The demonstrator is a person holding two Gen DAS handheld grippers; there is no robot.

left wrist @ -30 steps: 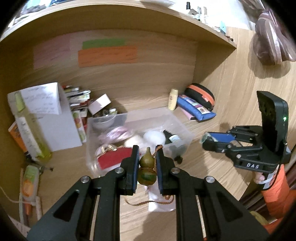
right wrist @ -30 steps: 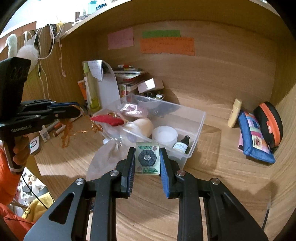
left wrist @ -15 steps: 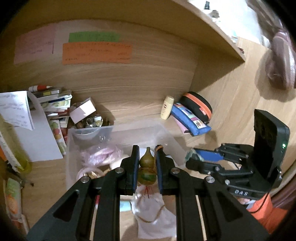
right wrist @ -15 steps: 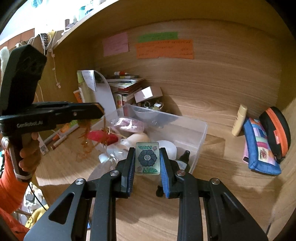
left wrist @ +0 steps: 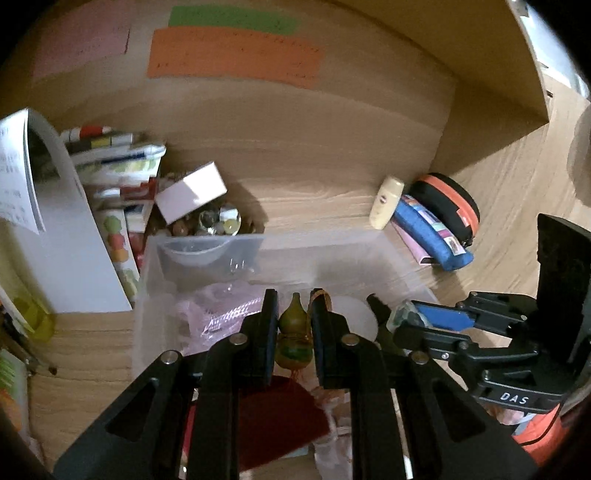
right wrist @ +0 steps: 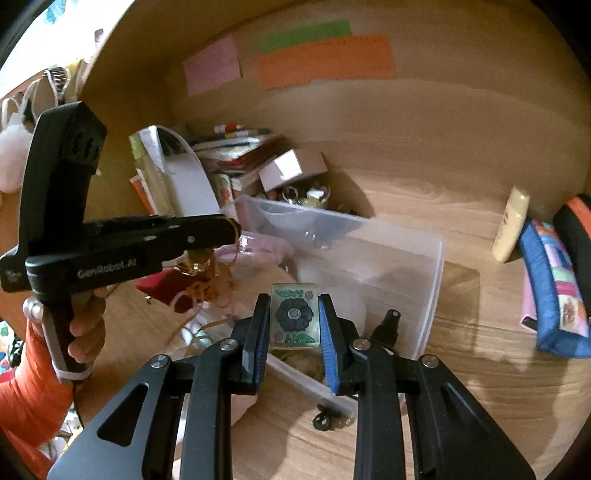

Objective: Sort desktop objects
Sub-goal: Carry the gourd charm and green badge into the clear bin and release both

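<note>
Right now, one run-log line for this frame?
left gripper: shut on gourd charm | right gripper: shut on flower tile | both above clear bin

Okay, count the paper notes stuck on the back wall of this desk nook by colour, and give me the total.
Pink note: 1
Green note: 1
Orange note: 1
Total: 3

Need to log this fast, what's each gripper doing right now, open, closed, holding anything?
Left gripper: closed on a small gourd charm.
Right gripper: closed on a flower-patterned tile.
</note>
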